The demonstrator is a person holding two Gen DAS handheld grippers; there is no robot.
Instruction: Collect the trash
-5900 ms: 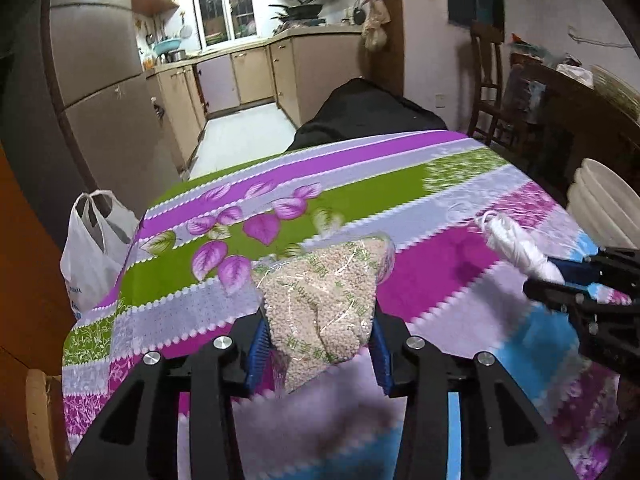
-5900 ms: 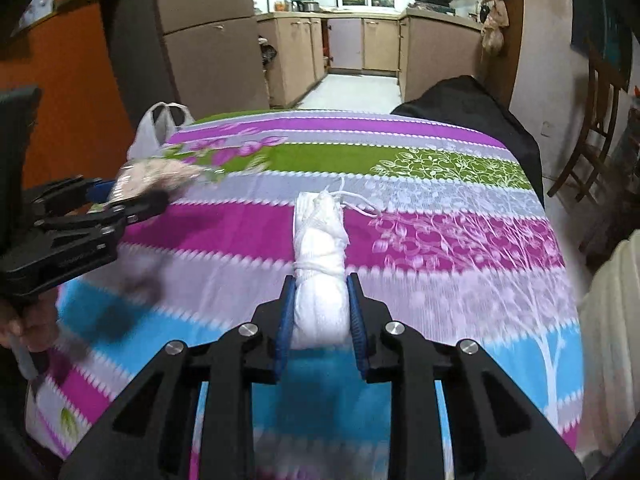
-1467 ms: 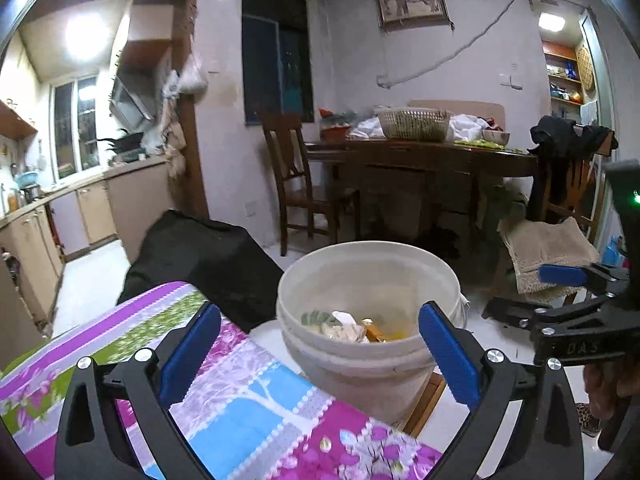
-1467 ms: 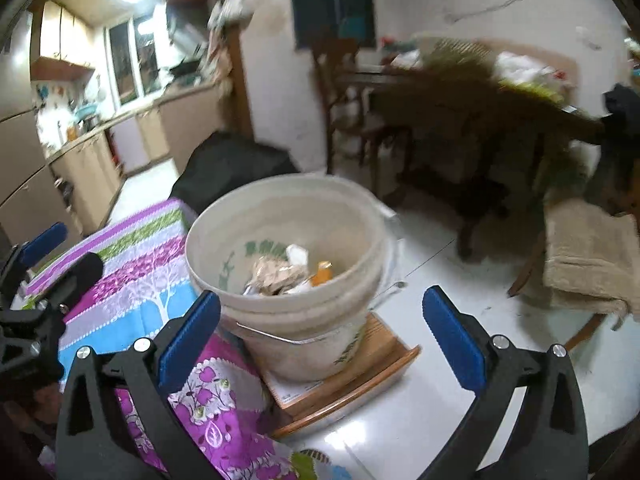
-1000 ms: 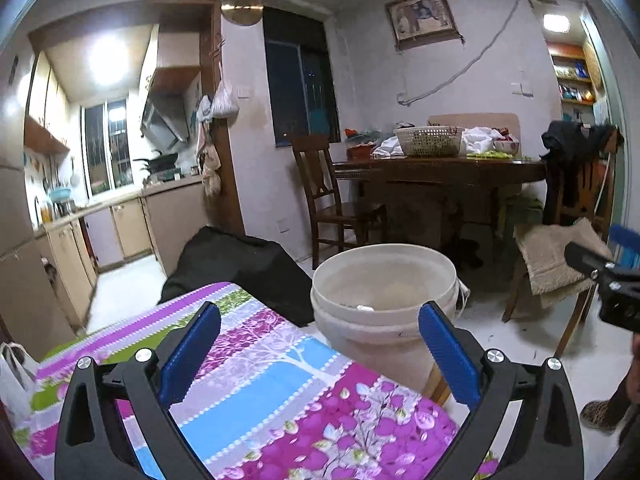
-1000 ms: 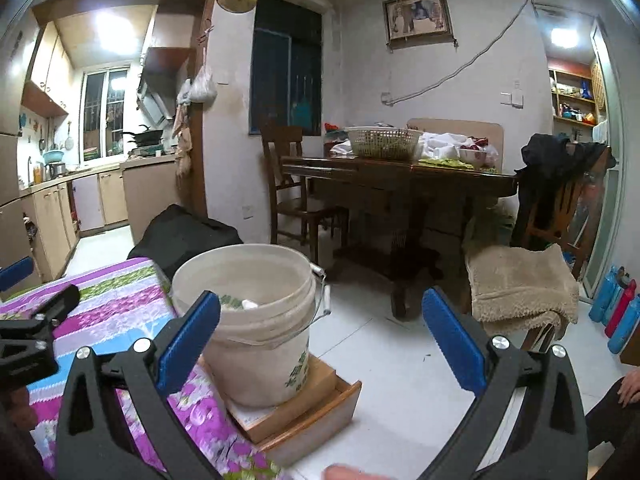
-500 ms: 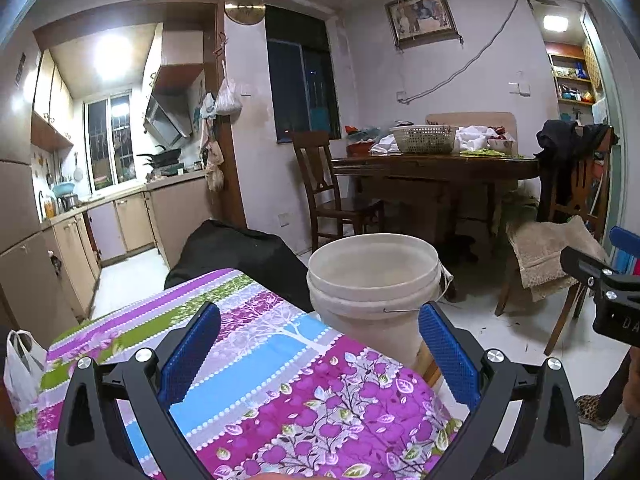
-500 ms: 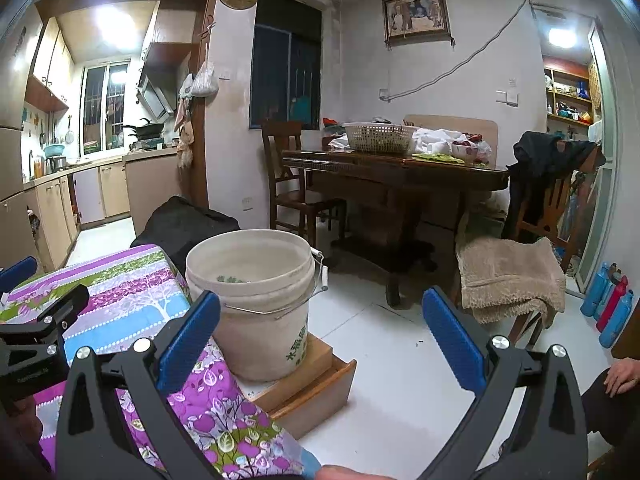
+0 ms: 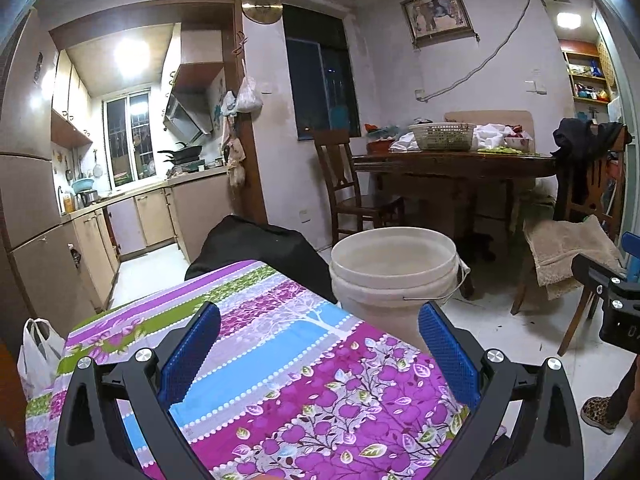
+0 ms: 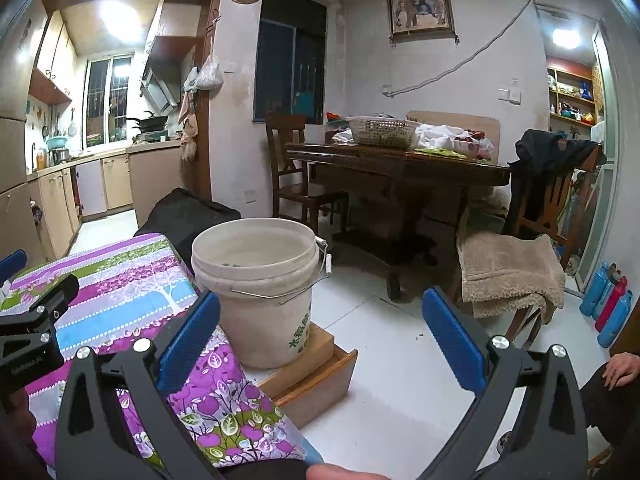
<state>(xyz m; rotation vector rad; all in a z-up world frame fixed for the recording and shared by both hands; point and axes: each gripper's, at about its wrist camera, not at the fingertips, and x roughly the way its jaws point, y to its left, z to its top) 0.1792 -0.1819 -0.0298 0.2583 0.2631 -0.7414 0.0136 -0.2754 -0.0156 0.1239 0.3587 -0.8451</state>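
A cream plastic bucket (image 9: 394,276) stands on a wooden box (image 10: 316,368) beside the table's right end; it also shows in the right wrist view (image 10: 256,288). Its inside is mostly hidden from here. My left gripper (image 9: 318,352) is open and empty above the floral tablecloth (image 9: 248,364). My right gripper (image 10: 320,332) is open and empty, over the table corner and the floor next to the bucket. No trash is visible on the tablecloth.
A white plastic bag (image 9: 36,354) hangs off the table's far left. A black bag (image 9: 264,246) sits behind the table. A dark dining table (image 10: 400,168) with chairs (image 10: 536,216) stands further back. A person's hand (image 10: 618,370) is at the right edge.
Both grippers held trash 5.9 s ago and are now open and empty. Over the last second both have drawn back and lower from the bucket, so more tablecloth shows.
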